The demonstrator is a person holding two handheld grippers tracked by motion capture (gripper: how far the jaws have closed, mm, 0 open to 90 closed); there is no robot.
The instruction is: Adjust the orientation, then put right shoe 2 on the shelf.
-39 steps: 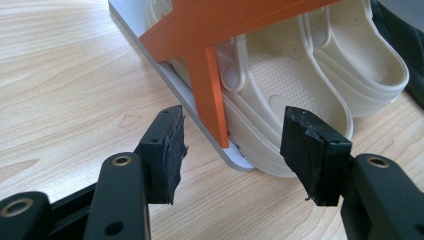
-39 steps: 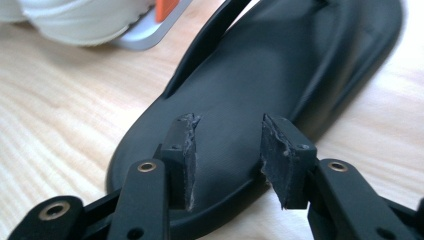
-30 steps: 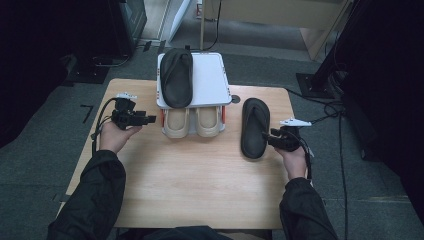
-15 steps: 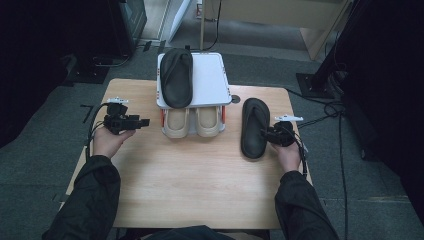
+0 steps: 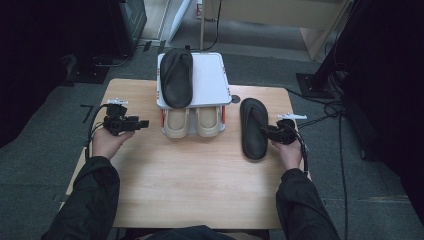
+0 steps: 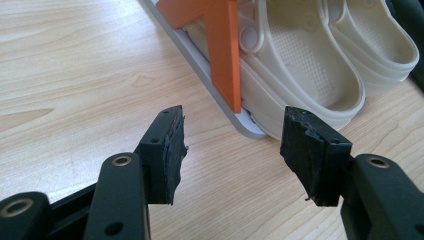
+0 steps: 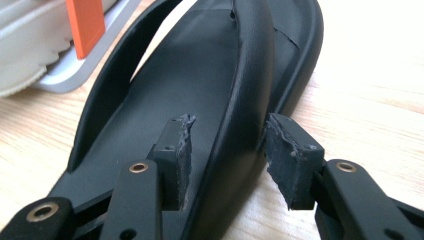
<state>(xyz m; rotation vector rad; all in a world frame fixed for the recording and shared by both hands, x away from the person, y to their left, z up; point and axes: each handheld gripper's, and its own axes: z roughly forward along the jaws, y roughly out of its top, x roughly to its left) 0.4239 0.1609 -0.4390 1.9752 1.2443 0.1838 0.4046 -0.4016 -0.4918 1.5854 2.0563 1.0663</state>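
Table (image 5: 200, 190): wood, under both grippers.
Black flip-flop (image 5: 253, 128): flat on table; its strap sits between right gripper (image 7: 227, 160) jaws, which have just been opening, pads apart from it.
Left gripper (image 6: 232, 150): spread, nothing between; beige clogs (image 6: 320, 60) just ahead.

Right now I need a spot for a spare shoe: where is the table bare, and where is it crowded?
The light wooden table is bare across its near half, between the two sleeves. Another free strip lies left of the white two-tier shoe rack. It is crowded at the far middle, round the rack with its beige clogs, and at right round the black flip-flop sandal.
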